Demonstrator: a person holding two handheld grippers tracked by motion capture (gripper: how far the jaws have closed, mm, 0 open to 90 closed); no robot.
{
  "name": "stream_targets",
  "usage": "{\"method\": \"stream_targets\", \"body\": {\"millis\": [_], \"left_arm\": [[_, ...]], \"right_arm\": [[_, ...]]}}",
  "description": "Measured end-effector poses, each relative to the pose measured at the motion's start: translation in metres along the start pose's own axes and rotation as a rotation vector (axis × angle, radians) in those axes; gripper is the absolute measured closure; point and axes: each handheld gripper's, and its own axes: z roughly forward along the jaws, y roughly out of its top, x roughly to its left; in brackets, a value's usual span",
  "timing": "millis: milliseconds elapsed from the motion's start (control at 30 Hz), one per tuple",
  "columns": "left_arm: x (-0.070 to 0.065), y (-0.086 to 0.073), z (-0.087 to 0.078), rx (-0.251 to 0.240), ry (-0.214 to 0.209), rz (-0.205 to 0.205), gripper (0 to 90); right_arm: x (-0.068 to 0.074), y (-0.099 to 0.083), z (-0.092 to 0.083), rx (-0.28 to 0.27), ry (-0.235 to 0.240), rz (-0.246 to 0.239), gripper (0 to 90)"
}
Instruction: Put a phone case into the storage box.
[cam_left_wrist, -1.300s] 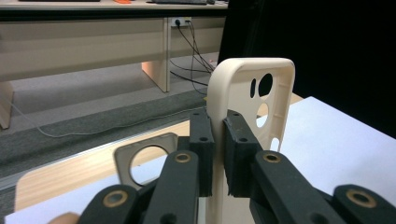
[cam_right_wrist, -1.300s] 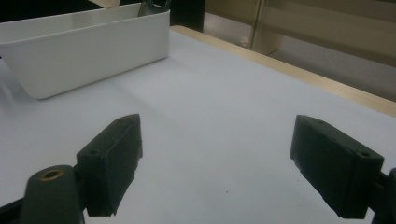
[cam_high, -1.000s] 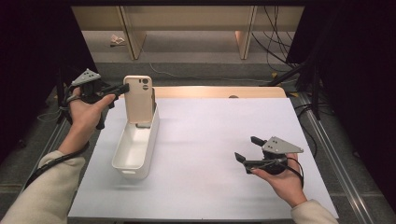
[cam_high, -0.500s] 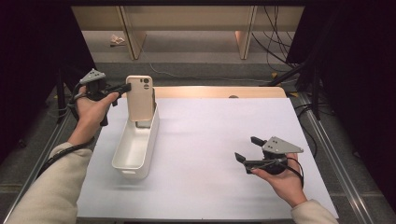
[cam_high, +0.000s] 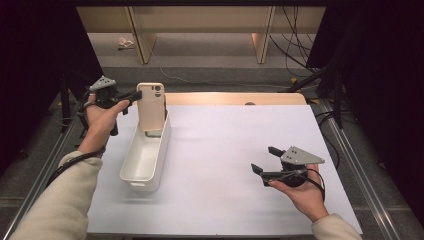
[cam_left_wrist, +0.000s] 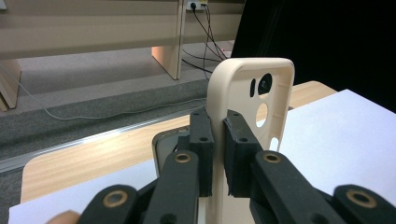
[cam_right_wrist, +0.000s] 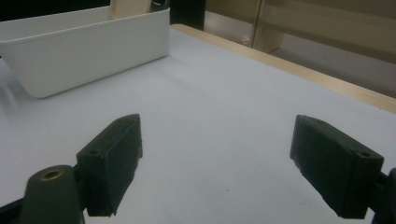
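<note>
While pinched between the black jaws of the left gripper, standing up tall at the far end of the white bin: a cream phone case. Long way up and down, camera holes at the top, low end dipping into the bin's far end. Hard to tell whether touching the bin's floor yet. Gripped high up on its left edge, with the jaws closed narrow on that thin wall. Seen close in the left gripper view, pressed from both sides. Reached from the left side of the bin, with the gripper held about level, so no gap at all between gripper and case.

Over to the right of the bin, well apart from it: the right gripper. Held low over the white sheet, jaws spread wide, holding nothing. Pointed back toward the bin, with the bin's long white wall ahead of the jaws in the right gripper view.

Next move, most likely: putting the case down inside the bin. Running from far end to near end, the bin's long way. So probably needs tipping toward the near end to lie flat inside. Looks like a job for the left hand, already right at the bin. Too far off for the right one.
</note>
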Motion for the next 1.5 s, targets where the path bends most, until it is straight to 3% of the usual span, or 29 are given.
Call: {"method": "stream_targets", "body": {"millis": [533,1067,1500], "left_arm": [[0.008,-0.008,0.011,0.017,0.016,-0.031,82.8],[0.016,-0.031,0.024,0.059,0.027,-0.072,82.6],[0.02,-0.04,0.029,0.077,0.032,-0.085,81.9]], "right_arm": [[0.0,0.0,0.0,0.005,0.002,0.002,18.0],[0.0,-0.001,0.001,0.004,0.005,0.003,18.2],[-0.001,-0.001,0.001,0.006,0.009,0.002,18.2]]}}
